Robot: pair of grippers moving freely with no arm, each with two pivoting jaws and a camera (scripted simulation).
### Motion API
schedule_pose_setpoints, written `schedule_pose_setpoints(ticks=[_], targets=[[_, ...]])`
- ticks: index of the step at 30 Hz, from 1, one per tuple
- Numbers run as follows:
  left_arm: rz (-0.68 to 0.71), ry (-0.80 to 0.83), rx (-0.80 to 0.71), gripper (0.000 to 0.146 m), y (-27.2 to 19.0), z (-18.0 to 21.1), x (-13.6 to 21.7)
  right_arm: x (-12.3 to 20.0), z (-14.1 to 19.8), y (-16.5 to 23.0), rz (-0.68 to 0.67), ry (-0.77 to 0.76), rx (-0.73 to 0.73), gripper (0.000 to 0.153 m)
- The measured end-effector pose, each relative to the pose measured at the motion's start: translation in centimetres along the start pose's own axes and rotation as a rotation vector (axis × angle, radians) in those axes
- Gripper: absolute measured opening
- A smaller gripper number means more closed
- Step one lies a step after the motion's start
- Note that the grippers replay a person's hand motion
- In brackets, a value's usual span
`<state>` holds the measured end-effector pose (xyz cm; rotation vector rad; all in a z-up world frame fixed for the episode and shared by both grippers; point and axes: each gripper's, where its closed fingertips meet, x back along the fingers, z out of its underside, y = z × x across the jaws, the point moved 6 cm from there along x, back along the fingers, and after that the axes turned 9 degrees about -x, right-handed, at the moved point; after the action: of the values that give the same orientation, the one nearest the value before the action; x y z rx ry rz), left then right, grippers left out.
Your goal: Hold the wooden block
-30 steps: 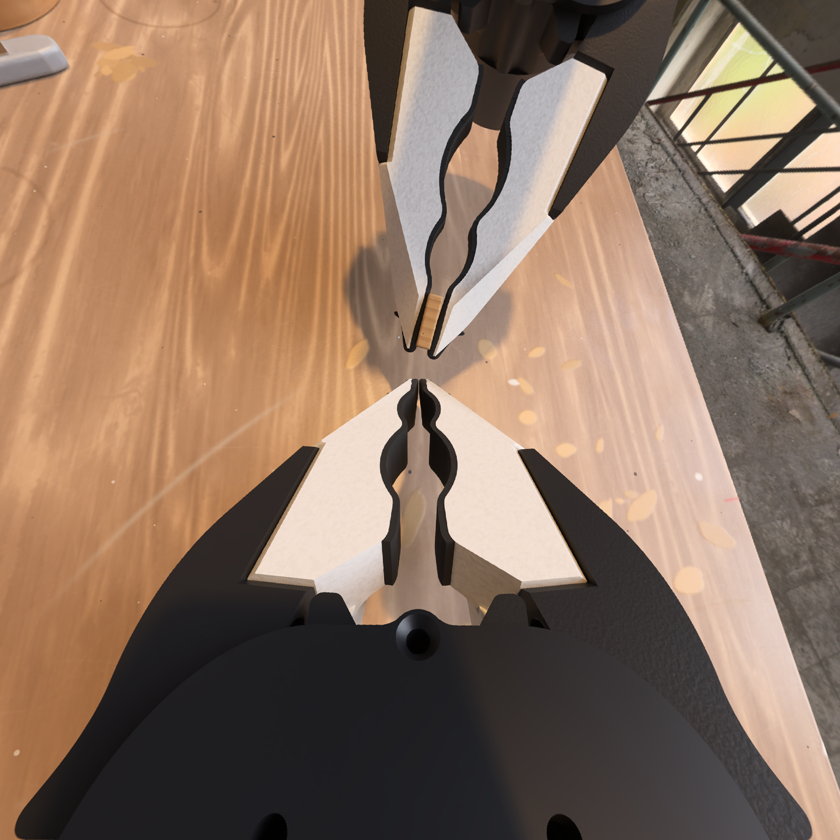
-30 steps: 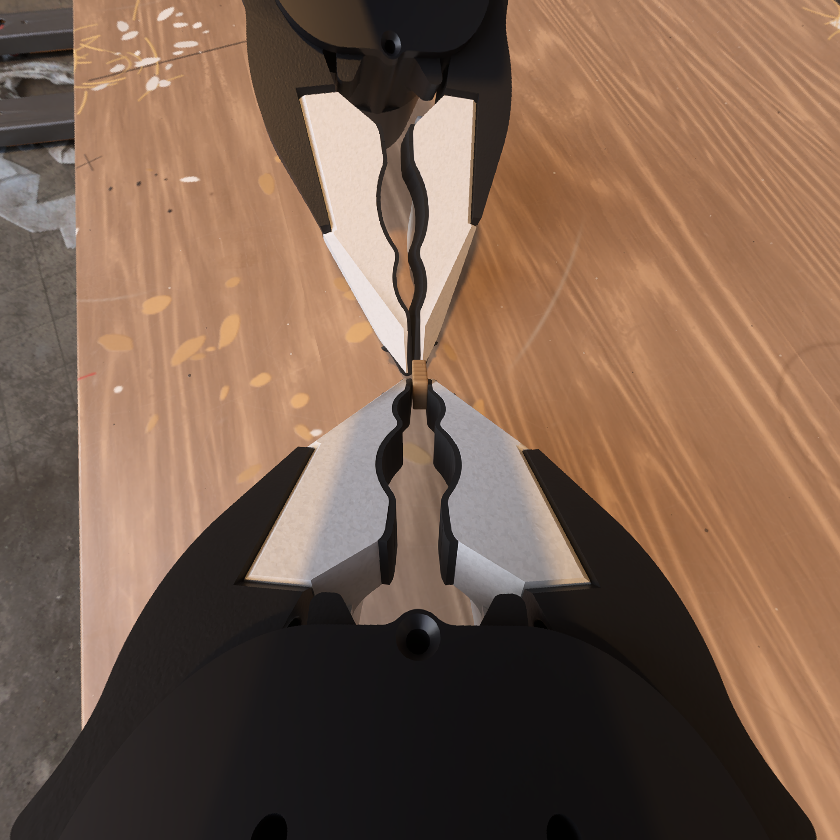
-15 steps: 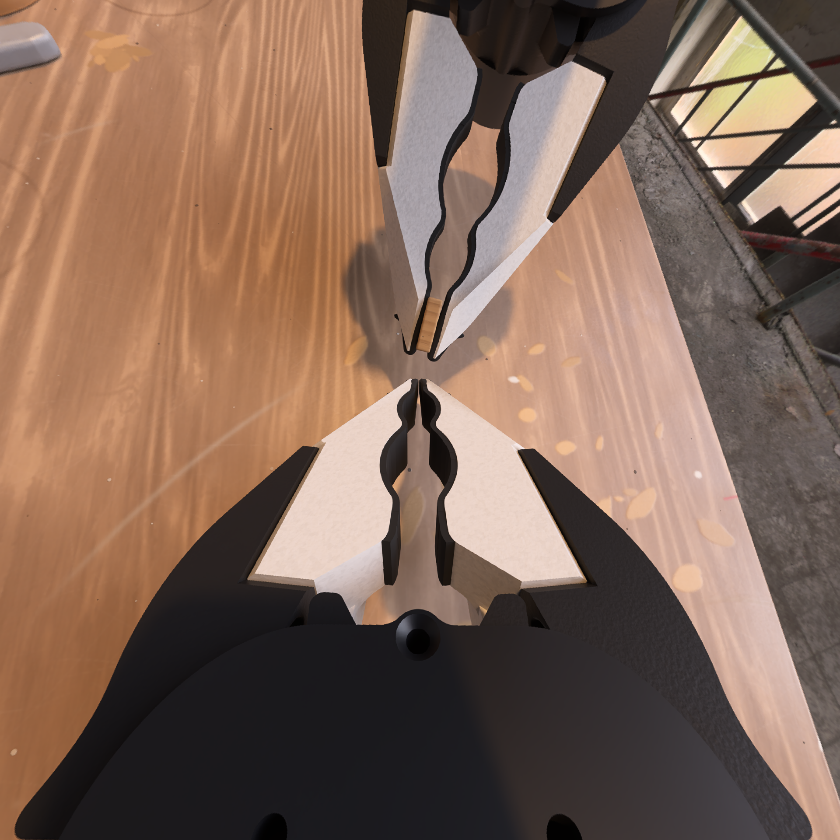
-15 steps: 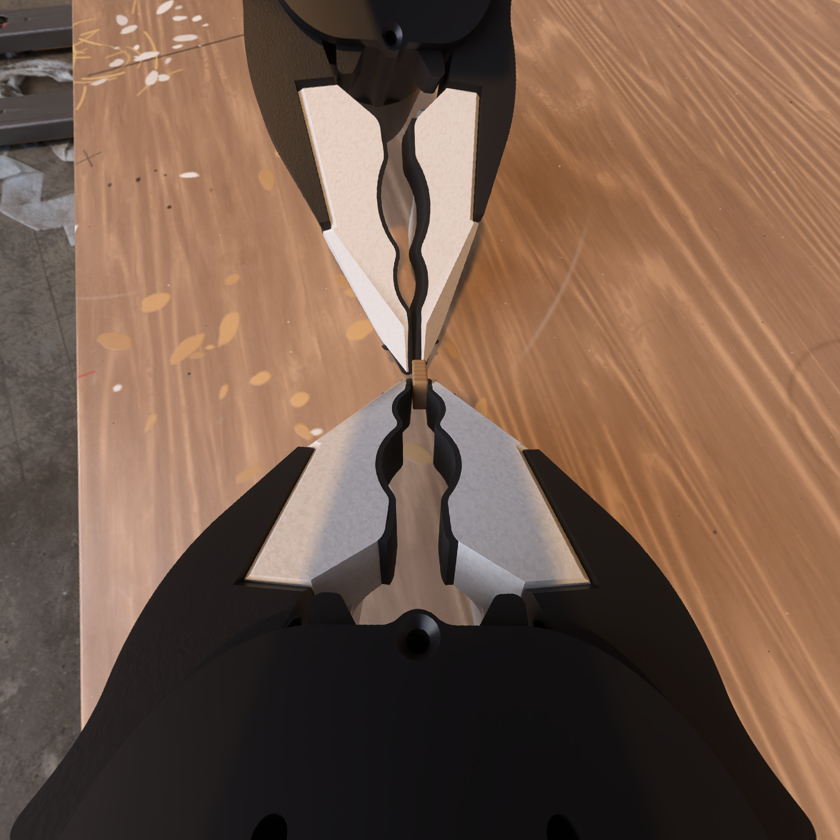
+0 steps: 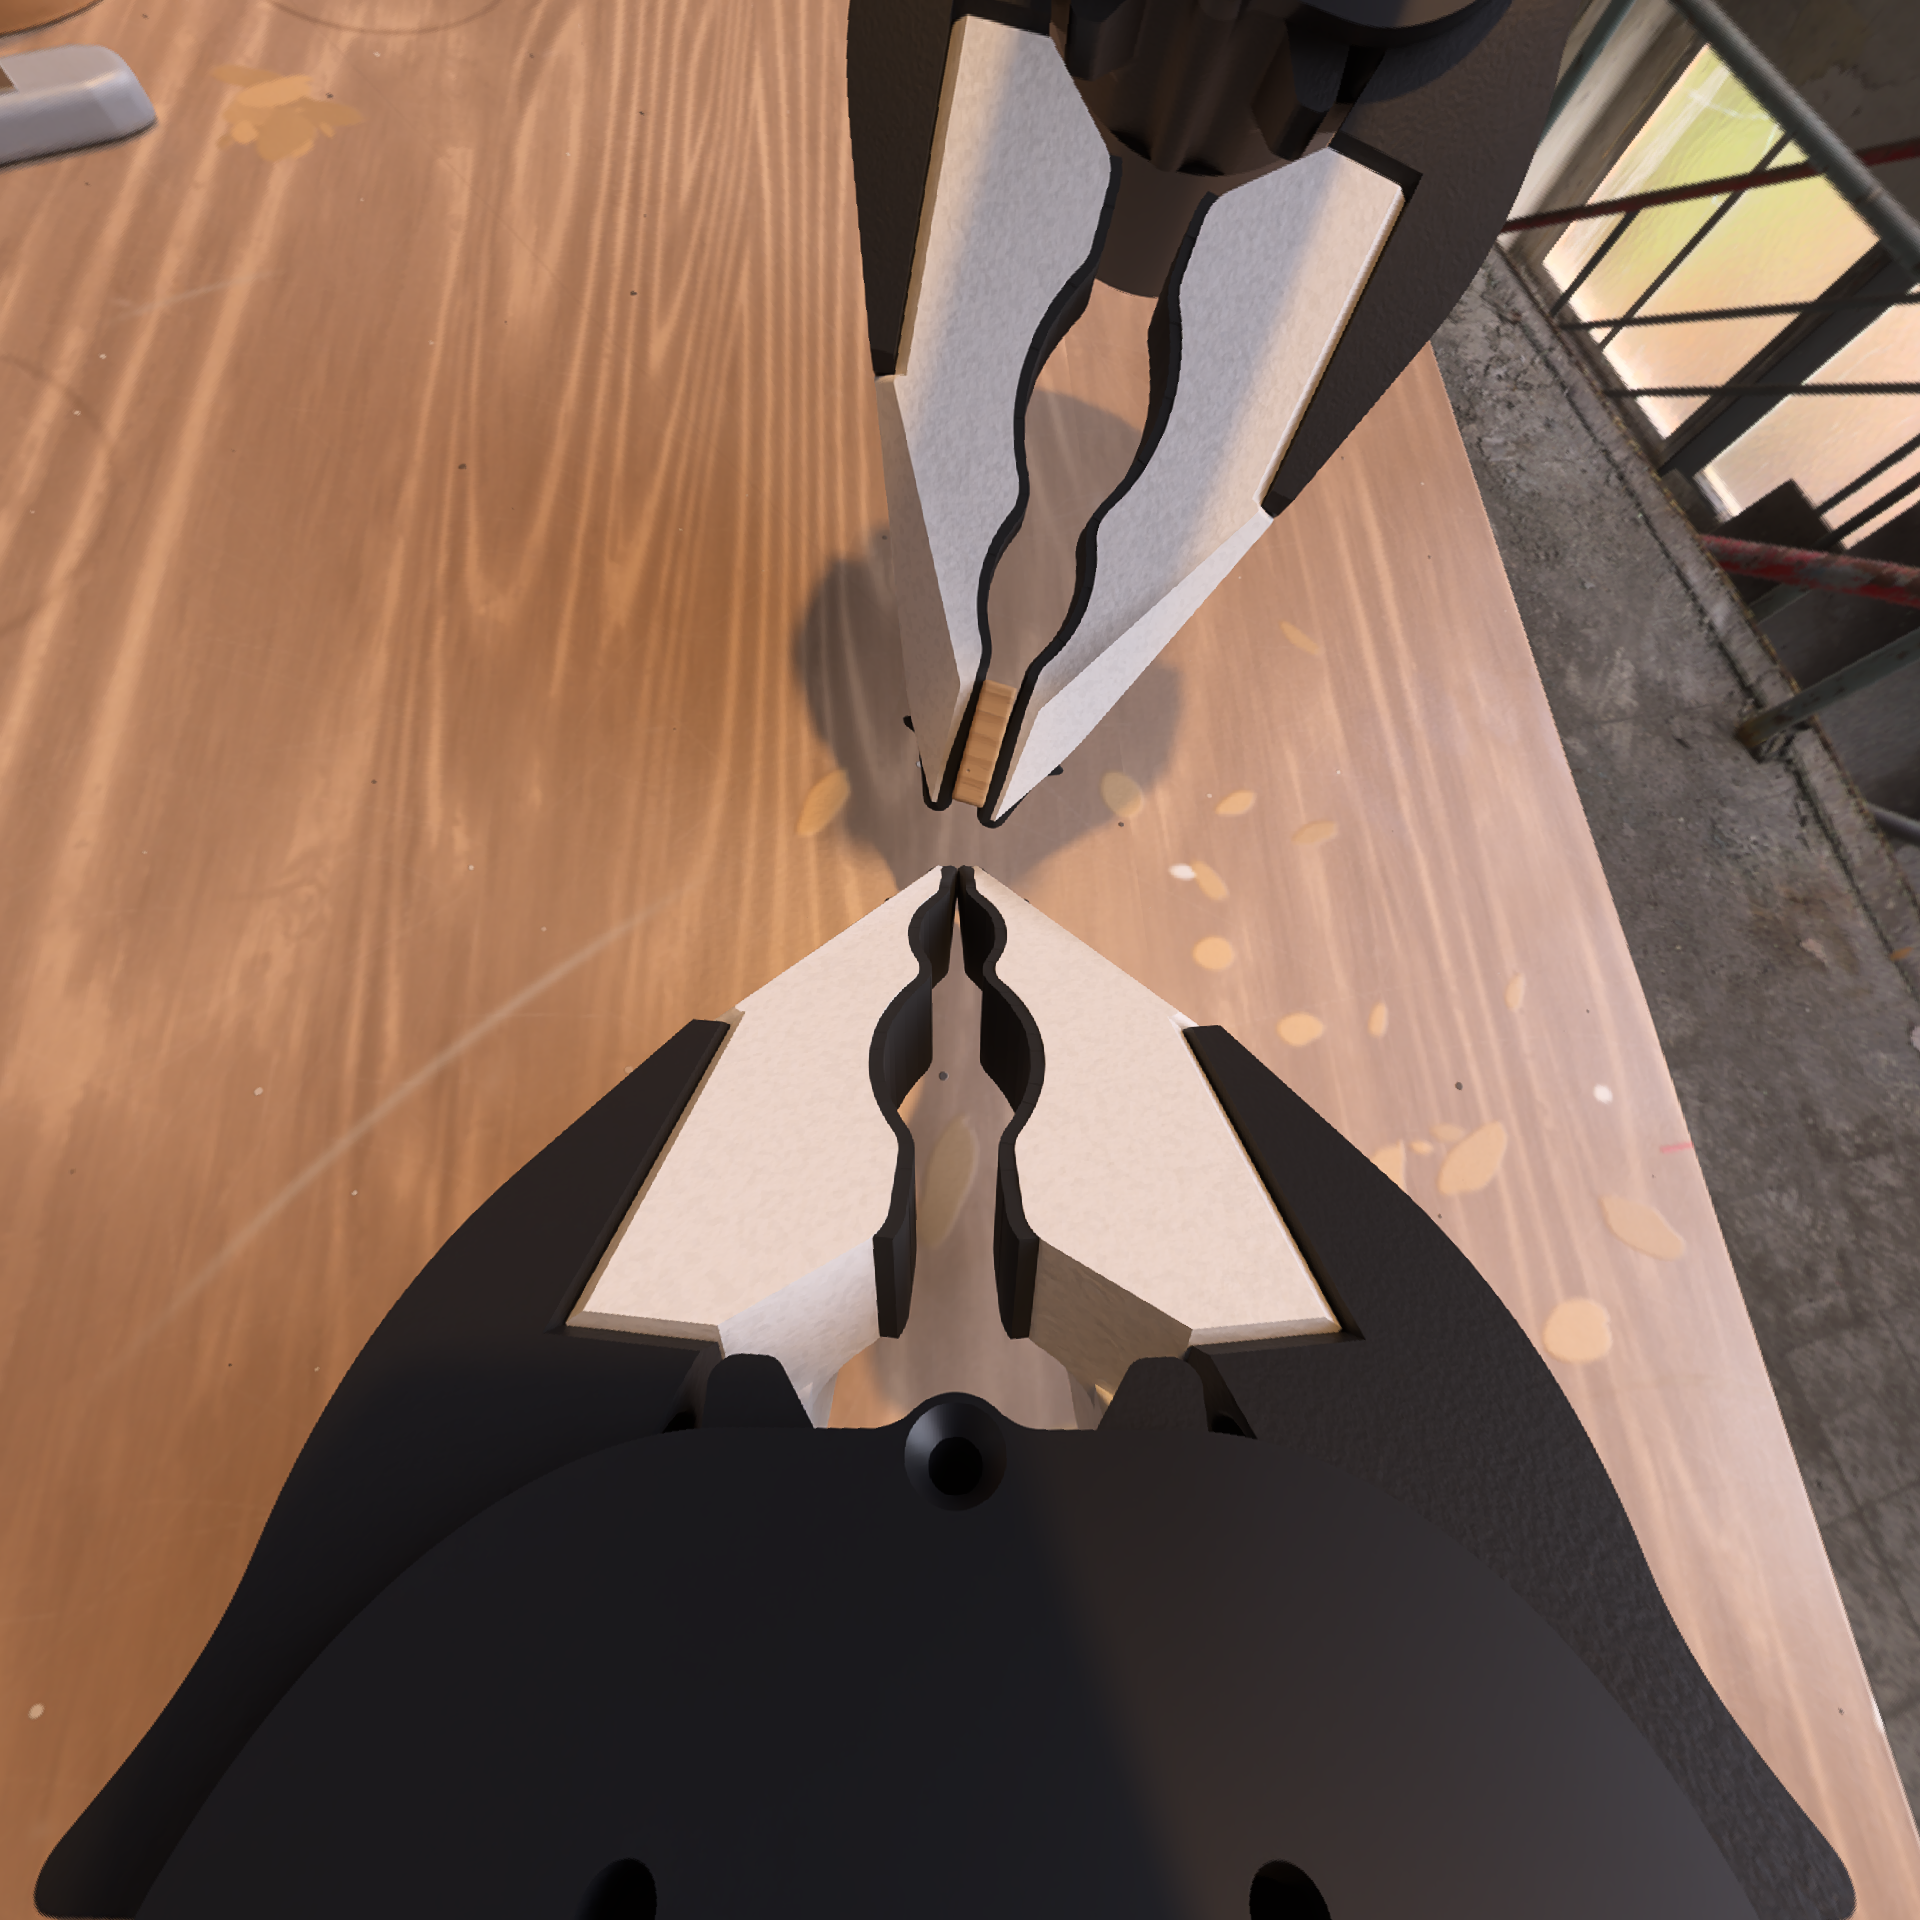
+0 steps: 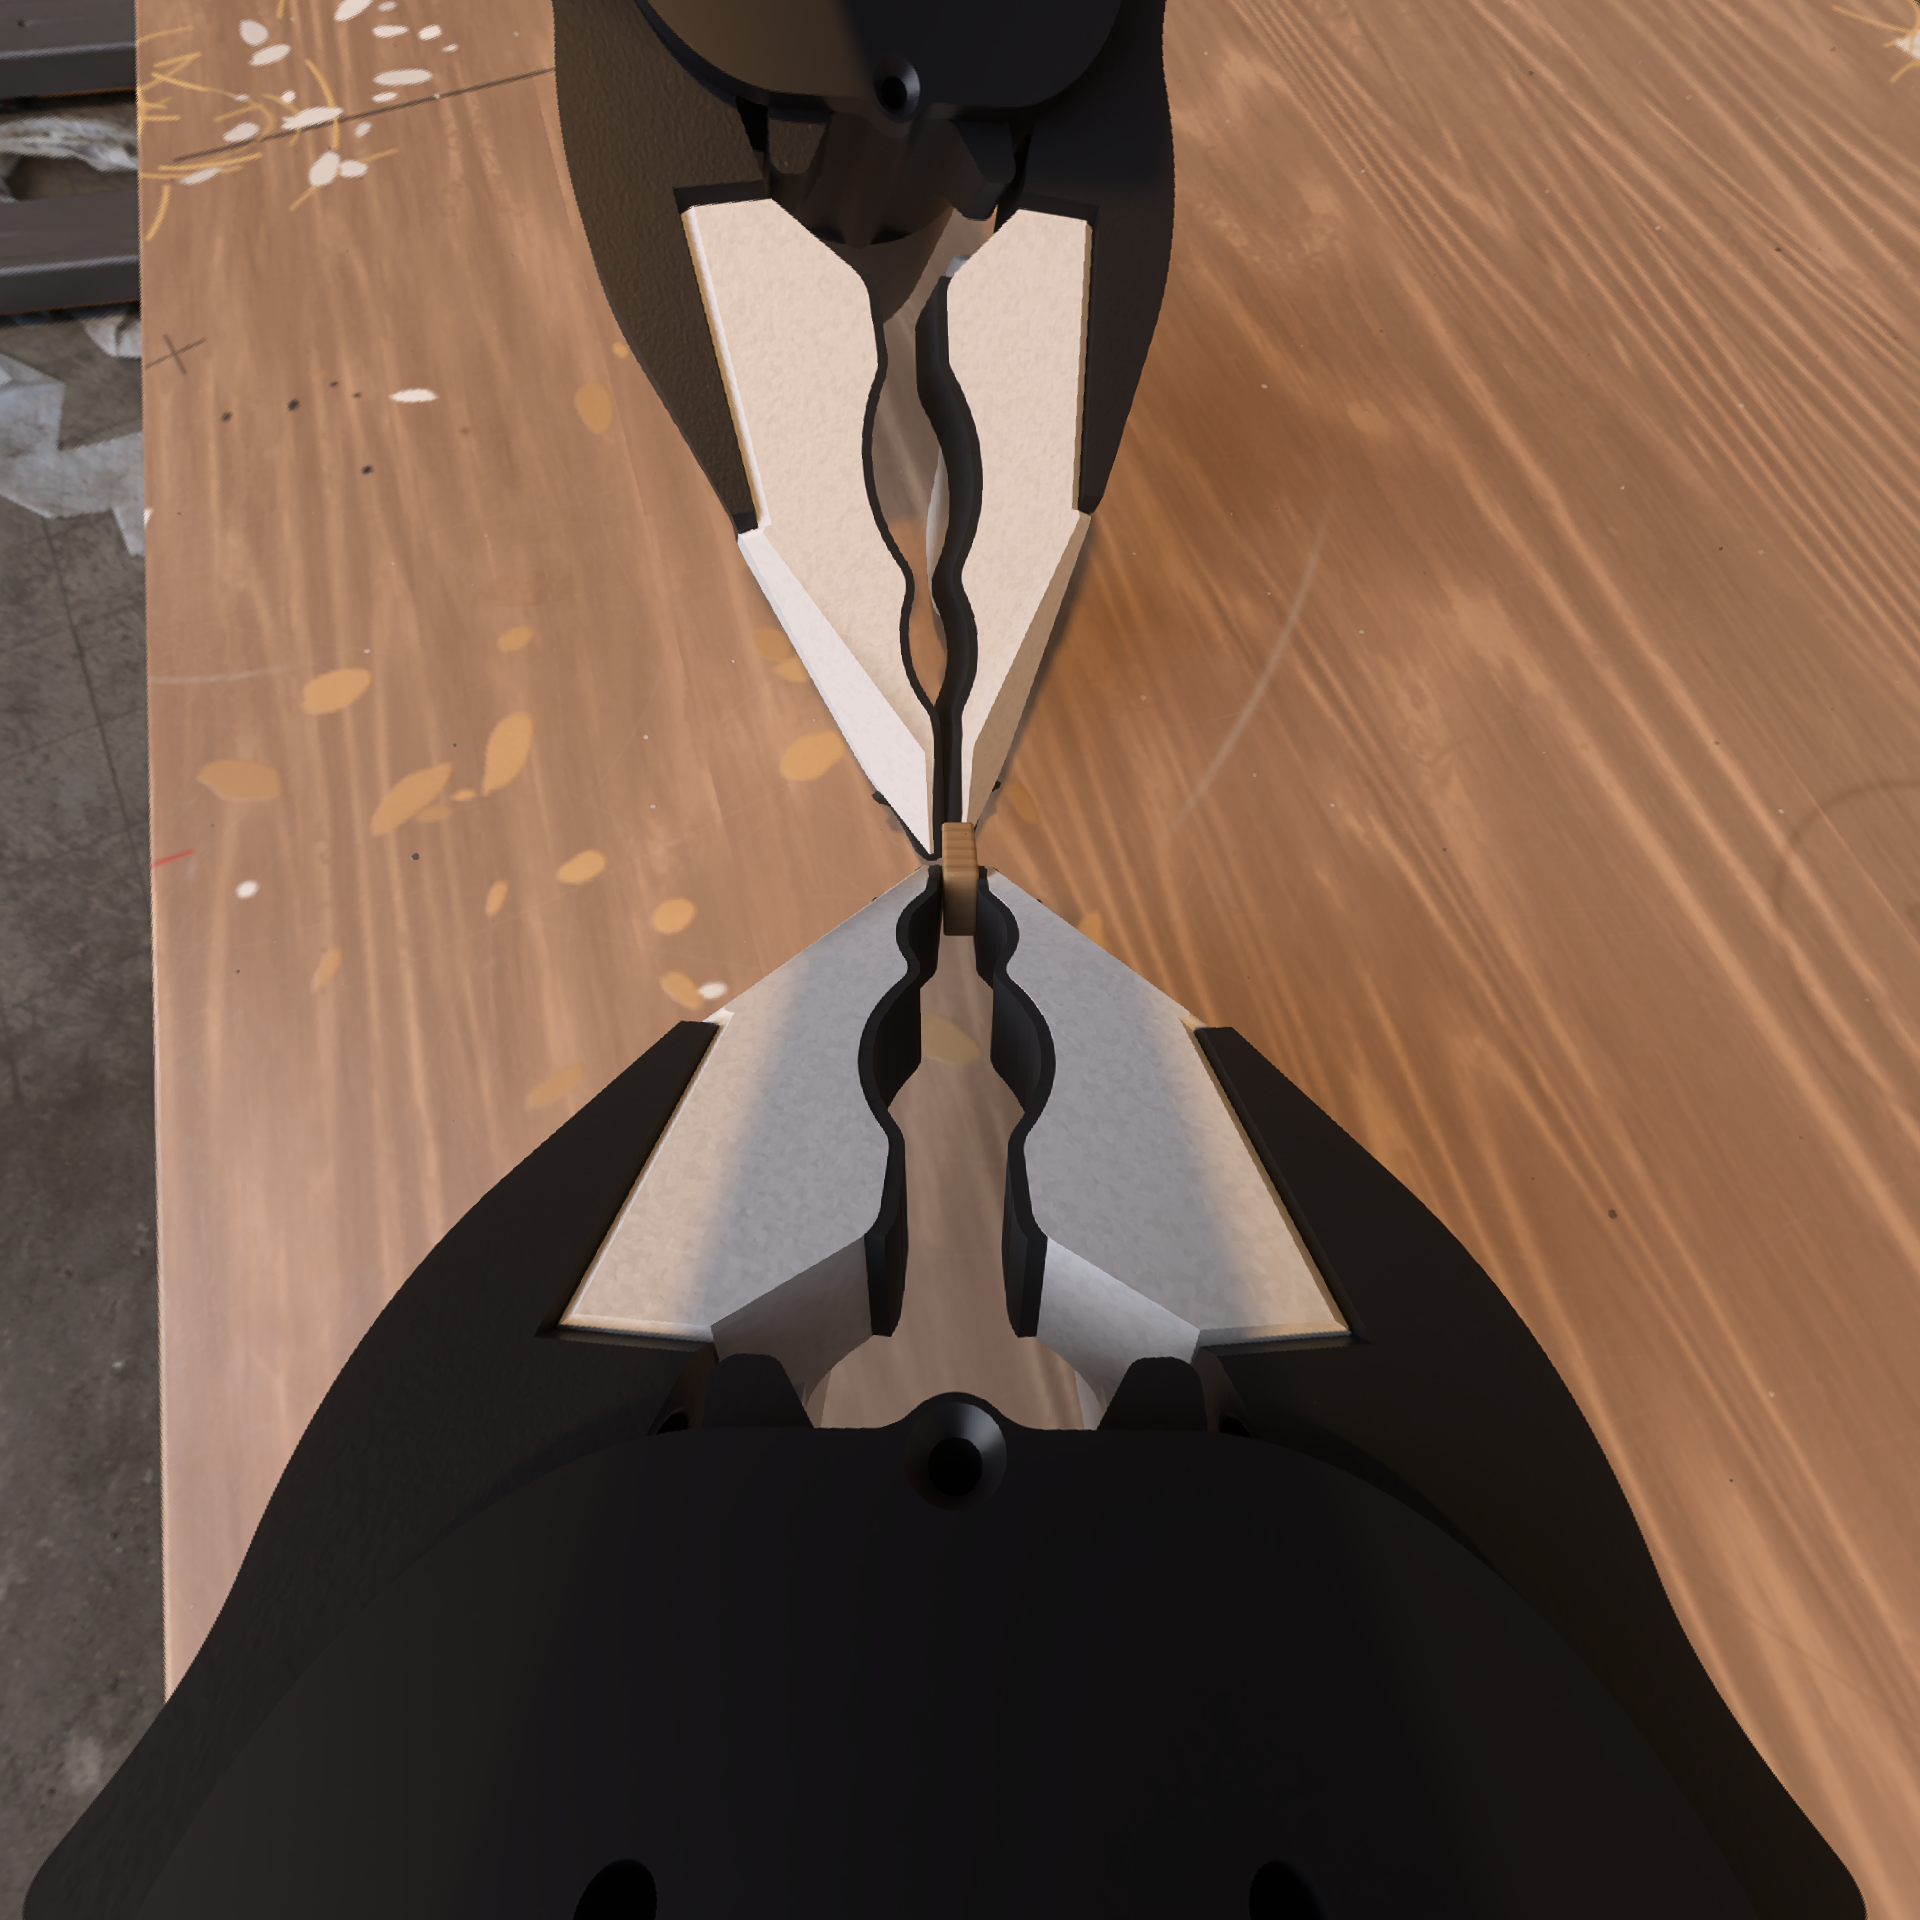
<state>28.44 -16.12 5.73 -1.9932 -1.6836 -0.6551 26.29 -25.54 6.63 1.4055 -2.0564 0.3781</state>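
1. No readable text, labels, brands or numbers in either view.
2. Tabletop [image 6: 1455, 727]: only wood grain, pale paint flecks and scratch marks, including a small cross-shaped scratch [image 6: 177, 355] near its far left edge in the right wrist view. That is a mark, not a character.
3. Grey object [image 5: 62, 104] at the far left corner in the left wrist view: no legible marking.
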Motion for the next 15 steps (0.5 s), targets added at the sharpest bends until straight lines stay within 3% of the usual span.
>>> schedule_pose_setpoints(ticks=[15], targets=[[-0.006, 0.001, 0.000, 0.000, 0.10, -0.03, -0.02, 0.00, -0.05, -0.10, 0.005, -0.006, 0.002, 0.005]])
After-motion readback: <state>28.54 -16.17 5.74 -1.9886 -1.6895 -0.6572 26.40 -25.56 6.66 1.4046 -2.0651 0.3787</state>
